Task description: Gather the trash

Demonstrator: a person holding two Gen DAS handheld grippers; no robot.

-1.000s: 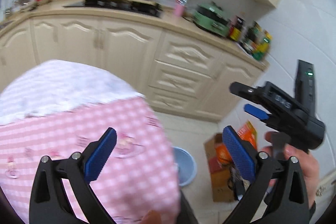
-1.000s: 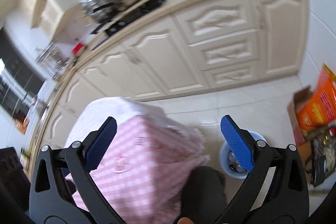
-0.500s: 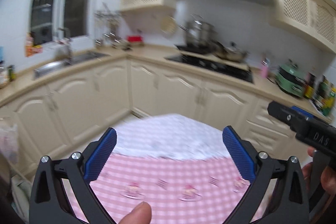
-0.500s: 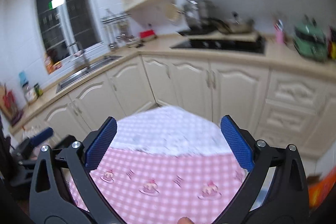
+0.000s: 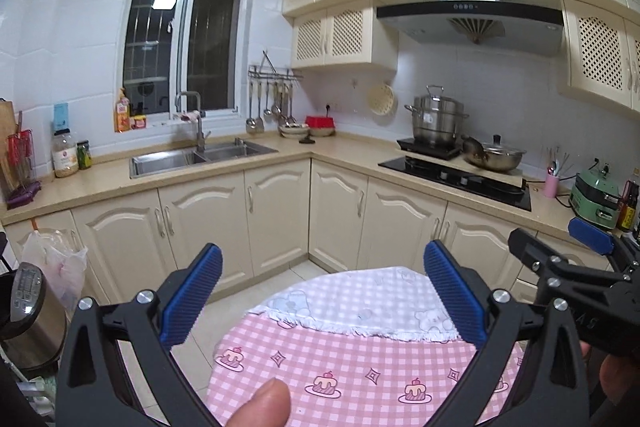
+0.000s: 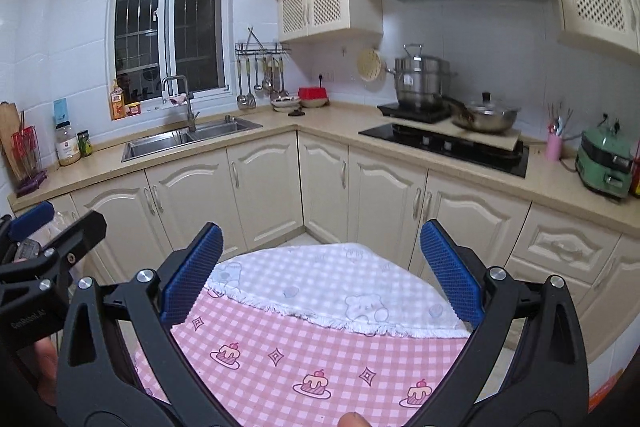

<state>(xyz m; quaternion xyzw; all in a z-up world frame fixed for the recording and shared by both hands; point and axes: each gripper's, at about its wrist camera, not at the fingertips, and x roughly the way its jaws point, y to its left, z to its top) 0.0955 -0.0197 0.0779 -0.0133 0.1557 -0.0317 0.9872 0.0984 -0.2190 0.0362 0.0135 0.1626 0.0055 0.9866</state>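
No trash item shows clearly. My left gripper [image 5: 322, 293] is open and empty, held level above a pink checked cloth with a white top part [image 5: 360, 355]. My right gripper [image 6: 320, 271] is open and empty above the same cloth [image 6: 320, 327]. The right gripper also shows at the right edge of the left wrist view [image 5: 560, 259]. The left gripper shows at the left edge of the right wrist view [image 6: 52, 231]. A white plastic bag [image 5: 56, 267] hangs at the cabinet on the far left.
An L-shaped counter runs ahead with a steel sink [image 5: 200, 157], a black hob [image 5: 460, 177] with a steel pot [image 5: 436, 119] and a pan [image 5: 496, 157], and a green cooker [image 5: 596, 197]. Cream cabinet doors [image 6: 264, 195] stand below. A silver appliance [image 5: 24, 315] stands low left.
Both grippers have swung up from looking down at the floor, bin and boxes to looking level across the kitchen. Both have stayed open.
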